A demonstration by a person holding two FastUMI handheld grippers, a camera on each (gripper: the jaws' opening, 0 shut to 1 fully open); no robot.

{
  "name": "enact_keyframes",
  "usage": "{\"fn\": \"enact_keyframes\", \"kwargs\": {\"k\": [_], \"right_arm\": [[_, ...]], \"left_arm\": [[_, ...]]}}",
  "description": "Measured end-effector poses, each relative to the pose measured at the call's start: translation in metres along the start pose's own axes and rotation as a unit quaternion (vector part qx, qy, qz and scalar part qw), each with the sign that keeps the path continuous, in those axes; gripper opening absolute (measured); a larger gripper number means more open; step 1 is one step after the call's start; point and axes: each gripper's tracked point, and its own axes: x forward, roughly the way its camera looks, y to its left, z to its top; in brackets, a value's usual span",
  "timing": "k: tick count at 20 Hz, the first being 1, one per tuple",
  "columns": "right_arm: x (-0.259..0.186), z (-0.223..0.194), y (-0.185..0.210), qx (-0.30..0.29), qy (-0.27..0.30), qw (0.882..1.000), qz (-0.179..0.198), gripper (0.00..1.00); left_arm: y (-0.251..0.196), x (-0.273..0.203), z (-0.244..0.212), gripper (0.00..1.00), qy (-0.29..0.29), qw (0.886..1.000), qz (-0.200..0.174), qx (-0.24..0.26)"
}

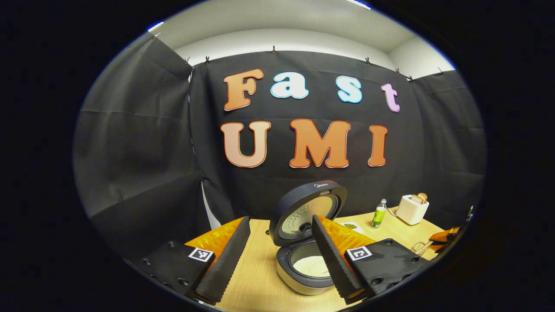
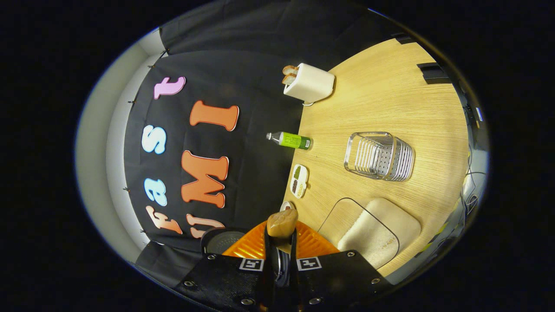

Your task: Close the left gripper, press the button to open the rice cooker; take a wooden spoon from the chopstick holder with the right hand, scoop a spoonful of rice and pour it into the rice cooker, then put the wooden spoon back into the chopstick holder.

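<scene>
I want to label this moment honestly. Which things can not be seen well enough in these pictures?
- Wooden spoon, right gripper view: its handle is hidden between the shut fingers.
- Rice cooker, left gripper view: a finger covers part of the pot.
- Chopstick holder, left gripper view: too small, cut by the edge.

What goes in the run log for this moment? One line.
rice cooker: lid open, rice inside | left hand-held gripper: open, empty | right hand-held gripper: shut on wooden spoon | chopstick holder: empty
</scene>
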Motion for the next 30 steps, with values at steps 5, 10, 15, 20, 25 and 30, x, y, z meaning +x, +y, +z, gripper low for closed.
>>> {"fn": "enact_keyframes", "kwargs": {"k": [5,10,15,20,25,30], "right_arm": [[0.003,0.002,0.025,0.029,0.004,0.999,0.018,0.13],[0.013,-0.001,0.057,0.043,0.014,0.998,0.038,0.13],[0.028,-0.008,0.094,0.035,0.021,0.998,0.054,0.13],[0.052,-0.025,0.138,0.014,0.037,0.997,0.073,0.13],[0.075,-0.049,0.178,-0.035,0.047,0.994,0.091,0.13],[0.091,-0.074,0.197,-0.097,0.050,0.990,0.094,0.13]], "left_arm": [[-0.004,0.002,0.002,0.92,-0.003,1.000,-0.001,-0.001],[-0.006,0.003,0.010,0.96,-0.012,1.000,-0.001,0.002],[0.001,0.002,0.015,0.98,-0.018,1.000,0.007,0.005],[0.016,0.001,0.010,0.94,-0.014,1.000,0.026,-0.001],[0.032,-0.005,0.013,0.97,-0.022,0.999,0.038,-0.006],[0.050,-0.006,0.009,0.94,-0.017,0.998,0.052,-0.008]]}}
